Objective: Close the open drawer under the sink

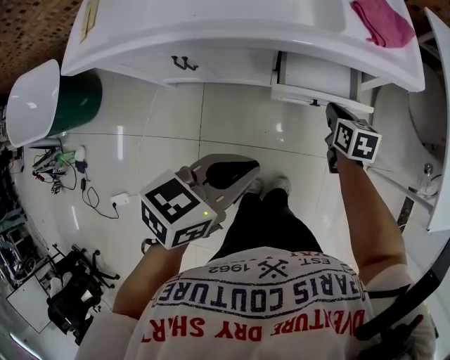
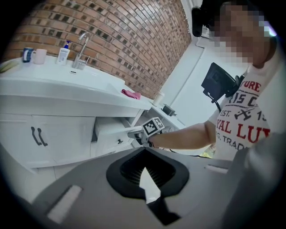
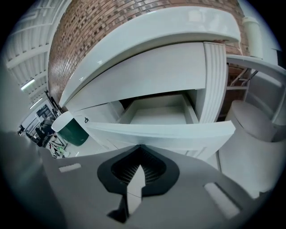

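White T-shirt (image 1: 271, 299) print, "1962", "EST.", "COUTURE", "DRY", upside down in head view

The sink (image 1: 246, 31) is smooth, glossy white and catches bright highlights. Under the sink, the drawer (image 3: 170, 132) has a smooth white front with a softer sheen, and the cabinet handles (image 1: 184, 64) beside it look like dark metal. Behind the sink, the brick wall (image 2: 134, 40) is rough and matt. On the sink stand a polished metal tap (image 2: 82, 44) and a soft pink cloth (image 1: 383, 21). Below the sink, the pale floor tiles (image 1: 239, 126) are glossy and mirror the lights. The left gripper (image 2: 144, 152) and the right gripper (image 3: 140, 147) are matt grey plastic, and their fingers (image 3: 126, 171) are lined in dark, ribbed material.
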